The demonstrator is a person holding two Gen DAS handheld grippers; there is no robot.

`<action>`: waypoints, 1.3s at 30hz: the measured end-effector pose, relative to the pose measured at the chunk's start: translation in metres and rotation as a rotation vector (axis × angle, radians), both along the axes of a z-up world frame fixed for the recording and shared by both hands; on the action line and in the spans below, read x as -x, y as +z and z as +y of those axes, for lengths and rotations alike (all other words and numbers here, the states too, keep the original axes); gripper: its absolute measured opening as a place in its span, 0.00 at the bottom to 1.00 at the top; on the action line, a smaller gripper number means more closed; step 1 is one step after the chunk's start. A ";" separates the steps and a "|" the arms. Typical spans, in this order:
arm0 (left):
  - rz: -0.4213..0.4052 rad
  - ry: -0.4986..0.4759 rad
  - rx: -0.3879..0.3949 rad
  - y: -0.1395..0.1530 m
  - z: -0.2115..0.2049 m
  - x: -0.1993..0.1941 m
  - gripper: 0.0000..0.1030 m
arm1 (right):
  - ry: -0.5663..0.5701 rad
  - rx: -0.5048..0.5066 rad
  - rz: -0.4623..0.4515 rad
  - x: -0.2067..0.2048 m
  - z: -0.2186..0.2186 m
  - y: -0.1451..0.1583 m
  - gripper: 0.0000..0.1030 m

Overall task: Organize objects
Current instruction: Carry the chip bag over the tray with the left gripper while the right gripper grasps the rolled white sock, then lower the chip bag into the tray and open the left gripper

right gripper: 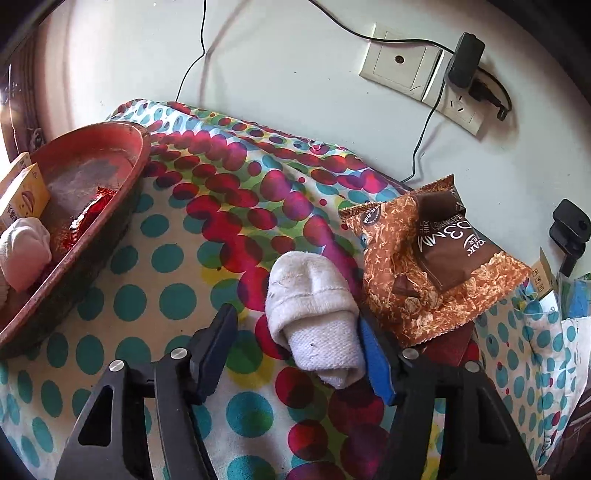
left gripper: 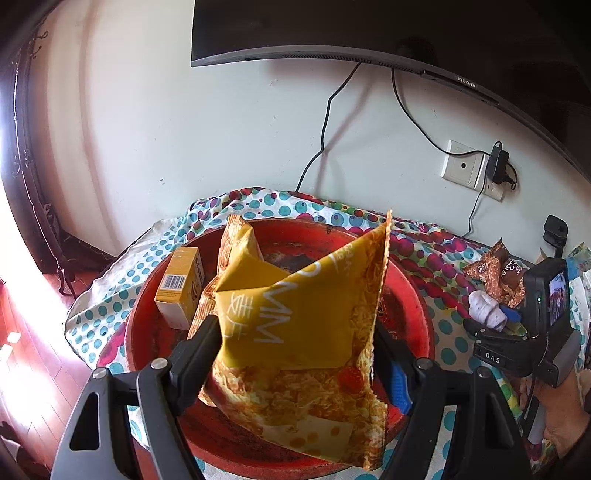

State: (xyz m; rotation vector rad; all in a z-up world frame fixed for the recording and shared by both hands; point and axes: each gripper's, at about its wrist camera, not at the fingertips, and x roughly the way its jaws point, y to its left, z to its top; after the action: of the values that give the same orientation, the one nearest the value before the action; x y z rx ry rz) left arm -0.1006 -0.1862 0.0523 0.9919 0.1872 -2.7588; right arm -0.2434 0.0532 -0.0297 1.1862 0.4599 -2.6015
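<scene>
Left gripper [left gripper: 295,343] over red tray [left gripper: 147,332] on dotted tablecloth [right gripper: 166,295].

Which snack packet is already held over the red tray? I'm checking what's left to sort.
The yellow snack packet, between the fingers of the left hand-held gripper above the red tray. The brown snack packet lies on the dotted cloth, outside the tray.

1. "xiaomi" stands on the lower bezel of the monitor [left gripper: 369,33], seen upside down.
2. "DAS" is on a small label on the right hand-held gripper [left gripper: 493,314].
3. The brown snack packet [right gripper: 436,258] shows "D:3MM" and "CAK", inverted.
4. The yellow box [left gripper: 181,288] carries a barcode; its digits are unreadable.
</scene>
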 end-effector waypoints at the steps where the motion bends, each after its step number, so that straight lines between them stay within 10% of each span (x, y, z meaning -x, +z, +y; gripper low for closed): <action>1: -0.005 0.003 -0.002 -0.001 -0.001 0.001 0.77 | -0.005 0.013 -0.007 0.001 0.003 0.000 0.59; 12: -0.044 0.038 0.030 -0.013 -0.009 0.014 0.77 | -0.086 0.138 -0.014 0.007 0.028 0.006 0.27; 39: -0.206 0.095 0.103 -0.033 -0.036 0.090 0.78 | -0.142 0.198 0.072 -0.005 0.042 0.020 0.26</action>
State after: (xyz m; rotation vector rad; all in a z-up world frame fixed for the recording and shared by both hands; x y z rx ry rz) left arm -0.1907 -0.2222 0.0193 1.1967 0.0578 -2.5327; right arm -0.2380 0.0948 -0.0101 1.0994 0.1300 -2.7400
